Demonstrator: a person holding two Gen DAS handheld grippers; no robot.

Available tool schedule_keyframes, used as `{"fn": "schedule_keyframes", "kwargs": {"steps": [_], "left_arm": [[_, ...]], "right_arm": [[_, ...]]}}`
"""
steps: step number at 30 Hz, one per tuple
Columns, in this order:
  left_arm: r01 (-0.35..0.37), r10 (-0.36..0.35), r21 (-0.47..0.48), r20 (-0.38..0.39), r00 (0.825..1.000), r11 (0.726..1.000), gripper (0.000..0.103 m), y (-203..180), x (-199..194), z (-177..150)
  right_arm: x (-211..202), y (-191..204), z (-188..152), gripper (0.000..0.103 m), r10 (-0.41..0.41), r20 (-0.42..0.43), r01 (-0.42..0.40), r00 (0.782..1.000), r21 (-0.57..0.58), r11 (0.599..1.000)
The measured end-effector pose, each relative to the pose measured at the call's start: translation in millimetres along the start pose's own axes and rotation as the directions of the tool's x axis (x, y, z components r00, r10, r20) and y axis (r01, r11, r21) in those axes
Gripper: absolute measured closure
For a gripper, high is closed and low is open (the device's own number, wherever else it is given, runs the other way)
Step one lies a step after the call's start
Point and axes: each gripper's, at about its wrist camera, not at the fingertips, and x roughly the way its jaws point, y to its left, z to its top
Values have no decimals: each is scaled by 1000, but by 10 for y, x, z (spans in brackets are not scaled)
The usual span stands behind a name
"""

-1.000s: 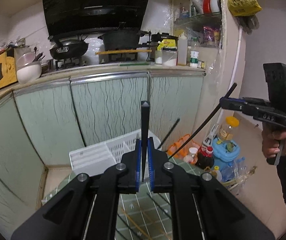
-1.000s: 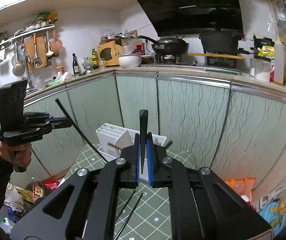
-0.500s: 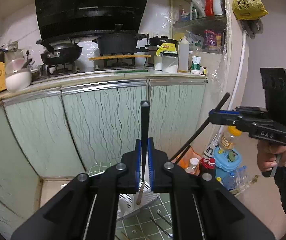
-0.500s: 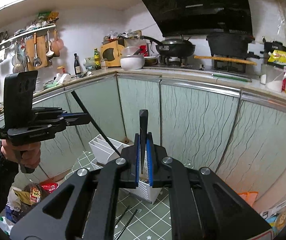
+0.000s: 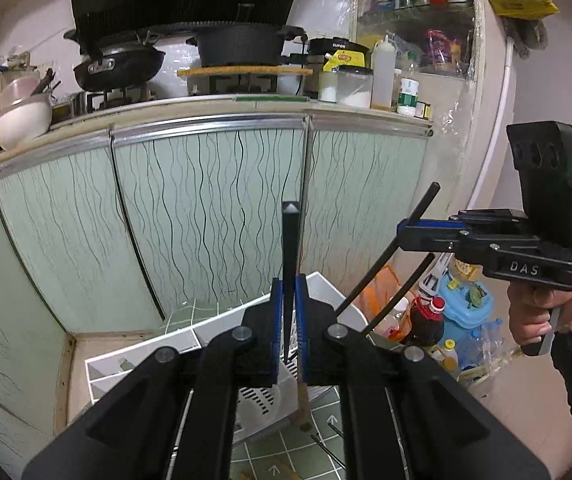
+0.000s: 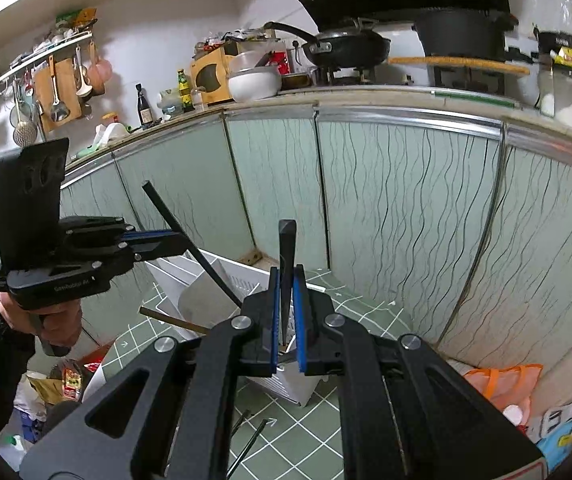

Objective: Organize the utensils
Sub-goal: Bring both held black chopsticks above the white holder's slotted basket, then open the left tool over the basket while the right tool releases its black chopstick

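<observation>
My left gripper (image 5: 289, 286) is shut on a black chopstick (image 5: 290, 240) that stands upright between its blue pads. My right gripper (image 6: 287, 280) is likewise shut on a second black chopstick (image 6: 287, 244). Both hover over a white slotted utensil caddy (image 5: 173, 344) on a green gridded mat (image 6: 286, 420). Each gripper also shows from the side in the other's view: the right gripper (image 5: 404, 234) with its slanted chopstick (image 5: 386, 258), and the left gripper (image 6: 179, 238) with its chopstick (image 6: 201, 260). A wooden-handled utensil (image 6: 173, 320) leans out of the caddy (image 6: 173, 280).
Loose black chopsticks (image 6: 245, 444) lie on the mat in front of the caddy. Pale green cabinet doors (image 5: 205, 220) stand close behind it, under a counter with a wok (image 5: 117, 66) and a pot. Bottles and bags (image 5: 446, 320) crowd the floor at the right.
Both grippers have sunk and moved closer to the cabinets, each still holding its chopstick. The caddy now sits right under their tips.
</observation>
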Motion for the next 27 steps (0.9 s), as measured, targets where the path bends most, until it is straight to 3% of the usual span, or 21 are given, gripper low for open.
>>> {"fn": "schedule_keyframes", "kwargs": {"steps": [8, 10, 11, 12, 13, 14, 15, 18, 27], "left_arm": [[-16, 16, -13, -38, 999, 1000, 95, 40, 113, -83], [-14, 13, -21, -46, 999, 1000, 94, 64, 117, -85], [-19, 18, -25, -54, 998, 1000, 74, 78, 119, -86], [-36, 34, -27, -60, 998, 999, 28, 92, 111, -87], [-52, 51, -27, -46, 998, 998, 9, 104, 83, -89], [-71, 70, -26, -12, 997, 997, 4, 116, 30, -91], [-64, 64, -28, 14, 998, 998, 4, 143, -34, -97], [-70, 70, -54, 3, 998, 996, 4, 227, -75, -100], [-93, 94, -37, 15, 995, 995, 4, 189, -184, -162]], "right_arm": [[64, -95, -25, 96, 1, -10, 0, 1000, 21, 1000], [39, -125, -19, 75, 4, -6, -4, 1000, 32, 999], [22, -135, -13, 52, 5, 2, -5, 1000, 30, 1000], [-8, -131, -18, 38, 1, 14, -1, 1000, 23, 1000], [-43, -136, -21, 36, 2, 19, -2, 1000, 18, 1000], [-70, -138, -22, 32, 6, 21, -6, 1000, 15, 1000], [-92, -145, -22, 21, 6, 23, -6, 1000, 14, 1000], [-134, -134, -30, 7, -17, 27, 17, 999, -5, 1000], [-158, -34, -100, 7, -43, 15, 44, 999, -45, 998]]}}
